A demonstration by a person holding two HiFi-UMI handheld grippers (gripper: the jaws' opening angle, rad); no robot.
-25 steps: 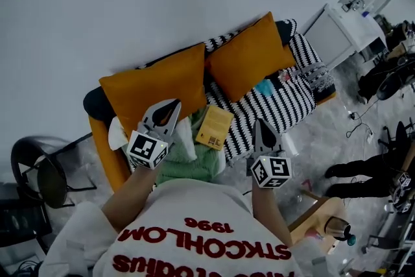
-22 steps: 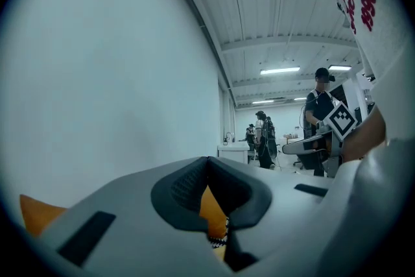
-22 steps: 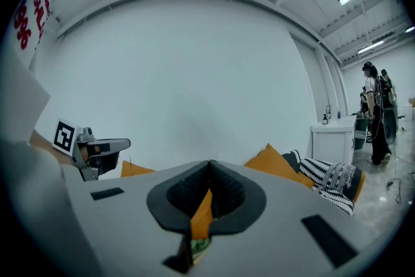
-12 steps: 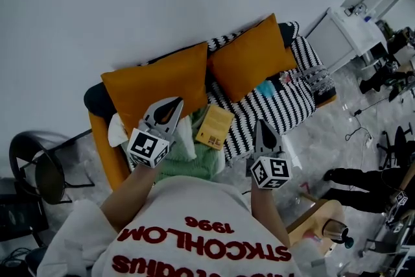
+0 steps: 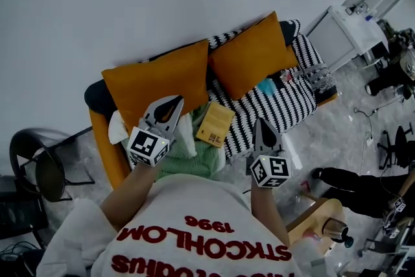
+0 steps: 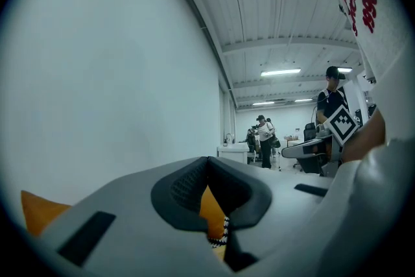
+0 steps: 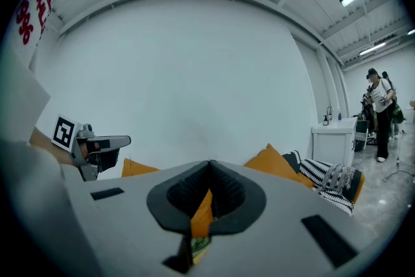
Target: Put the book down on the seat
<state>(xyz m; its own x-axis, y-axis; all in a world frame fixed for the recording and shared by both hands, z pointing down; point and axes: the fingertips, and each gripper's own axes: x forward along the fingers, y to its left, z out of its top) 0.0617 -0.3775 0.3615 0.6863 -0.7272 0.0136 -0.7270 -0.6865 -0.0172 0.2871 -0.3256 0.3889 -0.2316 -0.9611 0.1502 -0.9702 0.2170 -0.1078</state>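
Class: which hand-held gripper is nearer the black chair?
Left. The left hand-held gripper is over the sofa end next to the chair; the right hand-held gripper is beyond the book, farther from it.

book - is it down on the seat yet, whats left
Done: the book lies flat on the striped seat, below the orange cushions. In hand: nothing; the left gripper and the right gripper are shut, empty and clear of it. Left: nothing visible.
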